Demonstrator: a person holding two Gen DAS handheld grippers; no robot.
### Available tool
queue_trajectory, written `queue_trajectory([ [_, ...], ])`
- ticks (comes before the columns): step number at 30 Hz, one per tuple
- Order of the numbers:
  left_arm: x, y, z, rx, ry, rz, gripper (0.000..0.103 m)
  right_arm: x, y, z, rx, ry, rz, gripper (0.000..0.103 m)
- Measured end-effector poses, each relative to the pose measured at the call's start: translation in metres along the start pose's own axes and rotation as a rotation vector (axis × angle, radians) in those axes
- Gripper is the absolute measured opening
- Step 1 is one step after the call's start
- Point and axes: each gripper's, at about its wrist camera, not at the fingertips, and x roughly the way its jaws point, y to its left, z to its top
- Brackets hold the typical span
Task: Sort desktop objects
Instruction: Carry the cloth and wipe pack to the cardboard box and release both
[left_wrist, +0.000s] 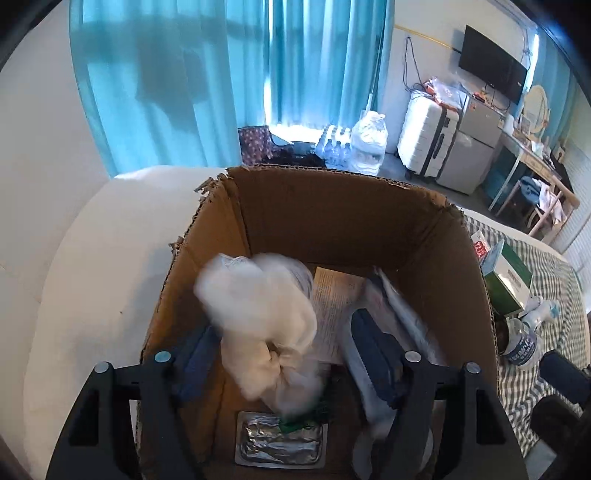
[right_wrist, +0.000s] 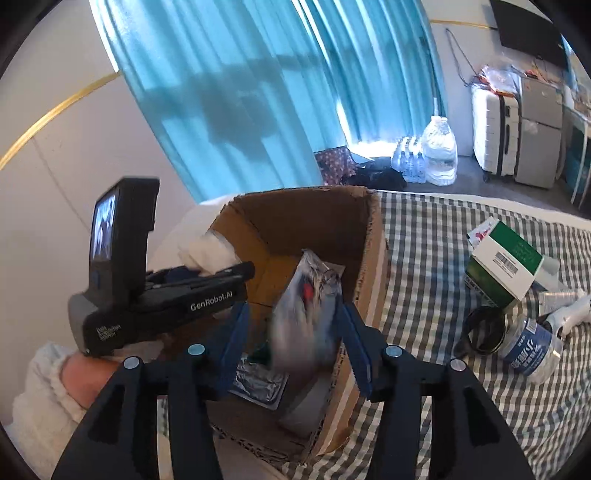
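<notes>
Both grippers tilt down over the open brown cardboard box (left_wrist: 332, 229) on the grey-checked cloth (right_wrist: 424, 258). The left gripper (left_wrist: 288, 369) stands wide apart, a blurred crumpled white plastic bag (left_wrist: 258, 314) loose between its fingers. The right gripper (right_wrist: 299, 332) is partly open around a blurred silvery foil packet (right_wrist: 310, 295), apparently free of its blue pads (right_wrist: 354, 343). Farther right lie a green-and-white carton (right_wrist: 506, 266) and a clear water bottle (right_wrist: 532, 347).

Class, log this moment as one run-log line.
left tool: open, white bag dropping | right tool: open, silver packet dropping | target: cardboard box
</notes>
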Motion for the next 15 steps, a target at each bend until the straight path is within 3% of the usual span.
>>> queue_trajectory([
  [6, -0.022, -0.012, -0.004, 0.019, -0.014, 0.02, 0.092, -0.033, -0.017, 0.002, 0.028, -0.069, -0.054, 0.051],
  [12, -0.064, -0.041, -0.009, 0.018, -0.061, -0.008, 0.098, -0.09, -0.048, -0.004, 0.073, -0.15, -0.15, 0.052],
  [14, -0.084, -0.06, -0.013, 0.028, -0.091, -0.036, 0.101, -0.114, -0.061, -0.007, 0.086, -0.186, -0.174, 0.057],
  [15, -0.091, -0.069, -0.014, 0.032, -0.1, -0.047, 0.103, -0.129, -0.069, -0.01, 0.098, -0.205, -0.192, 0.064],
])
